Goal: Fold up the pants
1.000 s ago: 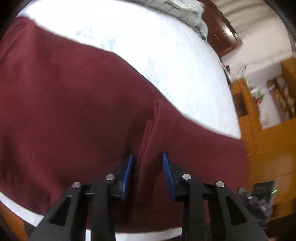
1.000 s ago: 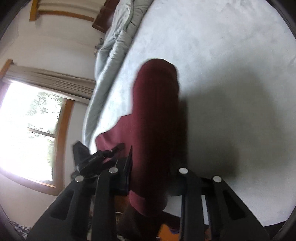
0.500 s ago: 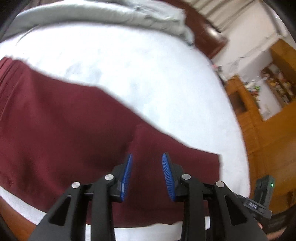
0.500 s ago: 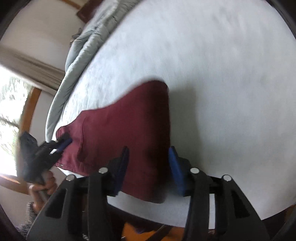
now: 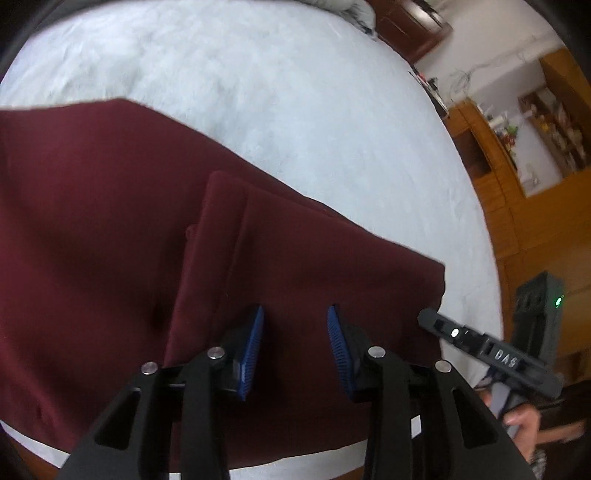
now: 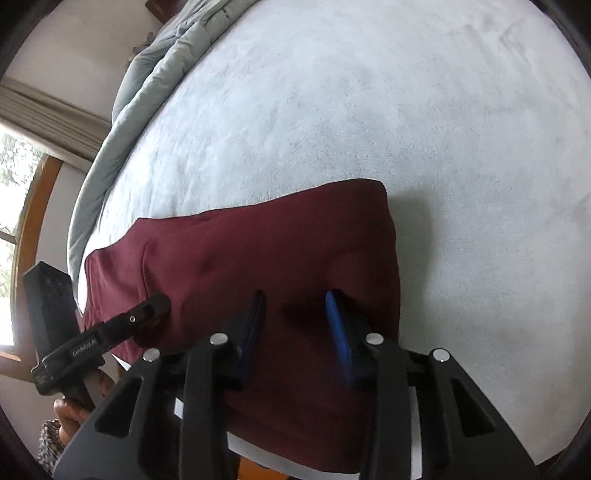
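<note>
The dark red pants (image 5: 110, 229) lie flat on the white bed (image 5: 295, 81), folded into a broad layered shape near the front edge; they also show in the right wrist view (image 6: 266, 254). My left gripper (image 5: 295, 332) is open and empty, hovering just over the cloth beside a raised fold line. My right gripper (image 6: 295, 317) is open and empty over the right end of the pants. Each gripper shows in the other's view: the right one at the pants' right edge (image 5: 487, 354), the left one at the pants' left part (image 6: 110, 332).
A grey duvet (image 6: 147, 74) is bunched along the far side of the bed. A window (image 6: 14, 221) is on the left wall. Wooden shelving (image 5: 535, 147) and a dark headboard (image 5: 413, 26) stand beyond the bed on the right.
The right gripper let go of the lifted pant leg, which now lies folded flat over the rest. Both grippers stand open low over the cloth; the left one stayed open.
</note>
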`<state>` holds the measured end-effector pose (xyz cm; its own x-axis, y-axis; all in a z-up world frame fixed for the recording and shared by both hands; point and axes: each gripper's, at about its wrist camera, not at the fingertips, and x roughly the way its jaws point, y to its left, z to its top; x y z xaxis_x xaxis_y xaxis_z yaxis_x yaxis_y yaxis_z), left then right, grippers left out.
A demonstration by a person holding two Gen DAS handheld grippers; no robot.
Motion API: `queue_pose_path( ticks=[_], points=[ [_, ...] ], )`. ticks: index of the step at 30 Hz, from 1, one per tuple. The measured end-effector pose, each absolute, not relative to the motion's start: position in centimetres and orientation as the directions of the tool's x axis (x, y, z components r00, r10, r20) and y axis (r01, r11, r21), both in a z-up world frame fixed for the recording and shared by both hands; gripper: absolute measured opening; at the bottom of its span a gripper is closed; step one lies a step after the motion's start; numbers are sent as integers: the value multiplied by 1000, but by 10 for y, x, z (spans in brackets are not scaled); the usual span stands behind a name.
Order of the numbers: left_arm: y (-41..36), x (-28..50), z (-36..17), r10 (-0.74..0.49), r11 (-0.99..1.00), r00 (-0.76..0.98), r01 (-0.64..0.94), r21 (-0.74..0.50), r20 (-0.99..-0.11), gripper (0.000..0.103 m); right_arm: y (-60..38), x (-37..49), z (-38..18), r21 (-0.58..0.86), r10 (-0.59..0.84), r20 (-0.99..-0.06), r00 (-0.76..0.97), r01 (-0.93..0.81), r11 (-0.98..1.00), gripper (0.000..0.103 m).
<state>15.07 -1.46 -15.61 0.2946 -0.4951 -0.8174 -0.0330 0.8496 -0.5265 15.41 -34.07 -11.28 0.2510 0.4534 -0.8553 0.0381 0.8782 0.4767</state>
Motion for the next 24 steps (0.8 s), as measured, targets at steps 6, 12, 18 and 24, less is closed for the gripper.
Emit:
queue_pose_path(
  ticks=[6,12,18,24],
  points=[
    [13,128,-120,-474,855,375,-21,-518,-797,63,-343,131,-75,496,470,-824,317,3,868,52],
    [95,75,-117,-394,842,447,-174,-510,-803,65,-326,103,-63,502,491,-812,315,-50,863,56],
    [183,35,-126,-255,784,515,-385,-486,-819,64,-296,105,-79,490,493,-832,255,-81,868,57],
    [229,25,-143,-213,670,518,-540,-510,-829,64,-268,107,-87,444,461,-859,221,-126,887,57]
  ],
)
